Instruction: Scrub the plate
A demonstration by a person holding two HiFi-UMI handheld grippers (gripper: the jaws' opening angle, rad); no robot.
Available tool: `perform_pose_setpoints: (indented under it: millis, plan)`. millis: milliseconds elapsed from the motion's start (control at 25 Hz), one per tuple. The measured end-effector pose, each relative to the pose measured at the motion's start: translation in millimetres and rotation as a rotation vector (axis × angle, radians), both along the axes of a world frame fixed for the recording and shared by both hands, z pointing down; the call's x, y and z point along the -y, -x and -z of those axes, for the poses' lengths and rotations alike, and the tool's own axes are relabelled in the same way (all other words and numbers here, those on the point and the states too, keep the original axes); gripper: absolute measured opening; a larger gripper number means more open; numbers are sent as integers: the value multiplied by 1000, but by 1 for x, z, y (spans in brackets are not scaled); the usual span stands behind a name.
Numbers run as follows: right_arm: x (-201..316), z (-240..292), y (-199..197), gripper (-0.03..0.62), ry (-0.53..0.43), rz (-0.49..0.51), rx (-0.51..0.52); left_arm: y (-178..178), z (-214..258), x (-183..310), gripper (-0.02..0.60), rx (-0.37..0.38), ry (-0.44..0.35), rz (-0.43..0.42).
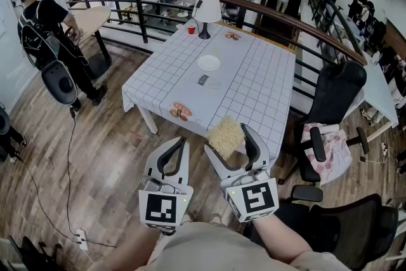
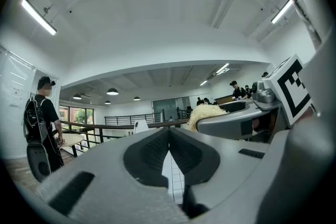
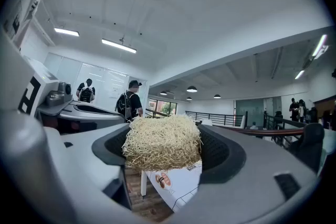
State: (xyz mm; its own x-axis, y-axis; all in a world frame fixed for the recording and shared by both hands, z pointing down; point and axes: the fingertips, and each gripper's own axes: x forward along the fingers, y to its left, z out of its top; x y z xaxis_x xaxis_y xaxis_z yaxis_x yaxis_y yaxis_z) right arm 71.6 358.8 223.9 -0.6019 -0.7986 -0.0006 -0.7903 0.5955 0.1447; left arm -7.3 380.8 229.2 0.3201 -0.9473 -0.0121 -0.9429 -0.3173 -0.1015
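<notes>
My right gripper [image 3: 164, 161] clamps a light, springy scrubber [image 3: 163, 145] between its jaws. My left gripper [image 2: 168, 148] has its jaws together, empty. The white plate [image 1: 209, 62], probably stiff, slick and breakable, lies well ahead on the surface [image 1: 257, 89]; I'd brace its rim.

- scrub pad [image 1: 226, 136]: pale straw yellow;
- plate [image 1: 209, 62]: plain white;
- tablecloth [image 1: 254, 85]: white, thin dark grid;
- cup [image 1: 191, 29]: red;
- floor [image 1: 95, 155]: brown wood planks;
- left gripper [image 1: 183, 141], right gripper [image 1: 228, 138]: light grey, black-and-white square markers.
</notes>
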Motion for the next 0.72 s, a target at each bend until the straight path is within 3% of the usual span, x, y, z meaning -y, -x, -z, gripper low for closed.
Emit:
perform_pose_setpoints:
  millis: [200, 720]
  plan:
    - [1, 1, -8, 377, 9, -18, 19, -4, -1, -2, 12, -21, 11, -8]
    - [3, -4, -15, 377, 18, -40, -3, -9, 0, 4, 12, 14, -15, -15]
